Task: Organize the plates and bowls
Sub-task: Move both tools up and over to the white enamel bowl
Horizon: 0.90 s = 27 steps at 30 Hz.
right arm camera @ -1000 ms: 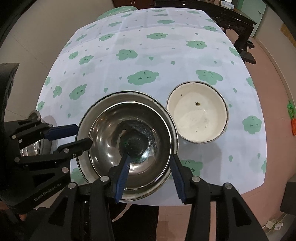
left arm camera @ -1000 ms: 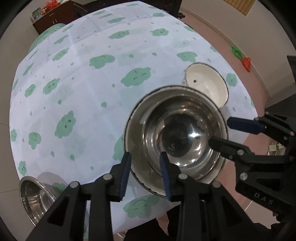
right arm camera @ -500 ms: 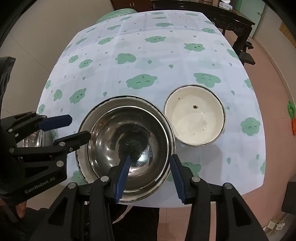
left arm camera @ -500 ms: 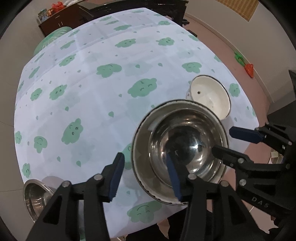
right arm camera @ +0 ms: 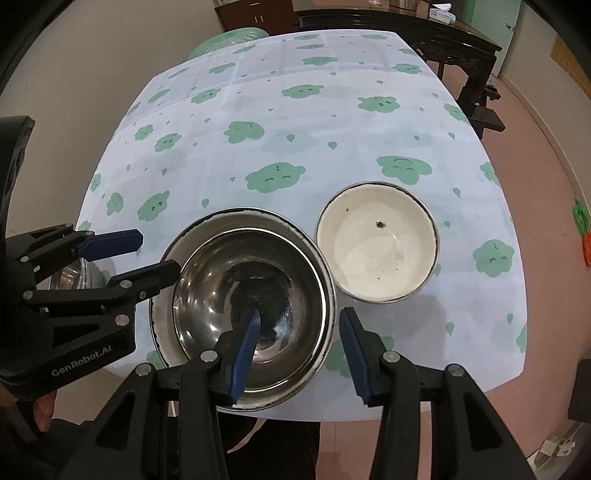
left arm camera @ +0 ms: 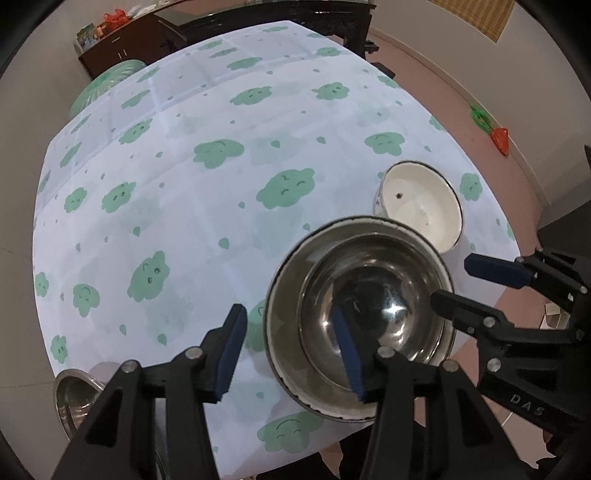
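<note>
Left gripper point(left arm camera: 291, 354): black frame, blue pads, pointing steeply down. Jaws released and parted, straddling the left rim of the nested bowls without pressing it; one pad outside over the cloth, the other over the bowl's interior.

Right gripper point(right arm camera: 301, 352): same build, pointing steeply down. Jaws parted and straddling the right rim of the same bowls, one pad inside, one outside; no contact with the rim can be made out.

Shiny stainless-steel bowl point(right arm camera: 255, 295): directly under and between both grippers, upright, nested inside a larger dark-rimmed metal bowl point(right arm camera: 243, 216). Both sit near the table's near edge.

Cream-white enamel bowl with dark rim point(right arm camera: 376, 243): just beyond and to the right of the right gripper, upright, close beside the nested pair, a few dark specks inside.

Small stainless-steel bowl point(left arm camera: 72, 397): outward to the left of the left gripper, at the table's near-left corner, partly hidden.

White tablecloth with green cloud print point(right arm camera: 295, 147): covers the table beneath all items.

Dark wooden furniture point(right arm camera: 424, 33): beyond the table's far edge.
</note>
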Motion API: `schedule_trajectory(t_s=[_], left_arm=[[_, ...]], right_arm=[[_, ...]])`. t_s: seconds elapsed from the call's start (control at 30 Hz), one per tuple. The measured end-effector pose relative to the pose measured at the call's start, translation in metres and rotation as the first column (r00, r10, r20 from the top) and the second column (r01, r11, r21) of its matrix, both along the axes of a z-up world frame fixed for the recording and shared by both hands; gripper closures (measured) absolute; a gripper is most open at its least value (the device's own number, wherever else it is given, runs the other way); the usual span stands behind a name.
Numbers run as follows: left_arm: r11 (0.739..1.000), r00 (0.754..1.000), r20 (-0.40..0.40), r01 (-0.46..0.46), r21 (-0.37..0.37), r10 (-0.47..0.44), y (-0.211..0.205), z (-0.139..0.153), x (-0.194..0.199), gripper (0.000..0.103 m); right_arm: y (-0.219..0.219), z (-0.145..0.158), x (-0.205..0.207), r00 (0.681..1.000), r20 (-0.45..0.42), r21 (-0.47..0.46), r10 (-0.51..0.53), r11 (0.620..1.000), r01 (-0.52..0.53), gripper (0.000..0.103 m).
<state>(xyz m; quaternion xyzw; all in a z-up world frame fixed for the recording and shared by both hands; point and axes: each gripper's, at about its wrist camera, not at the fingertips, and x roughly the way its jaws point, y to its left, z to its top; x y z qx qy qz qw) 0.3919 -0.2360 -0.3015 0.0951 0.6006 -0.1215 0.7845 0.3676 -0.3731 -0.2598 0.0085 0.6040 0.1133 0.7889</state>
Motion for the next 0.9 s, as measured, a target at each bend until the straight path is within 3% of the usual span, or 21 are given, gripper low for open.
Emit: schedule_trajectory(t_s=[0.9], left_arm=[[0.999, 0.999, 0.019, 0.036, -0.008, -0.036, -0.051, 0.003, 0.042, 0.054]], right_arm=[[-0.051, 0.002, 0.023, 0.998, 0.042, 0.008, -0.055, 0.998, 0.054, 0.055]])
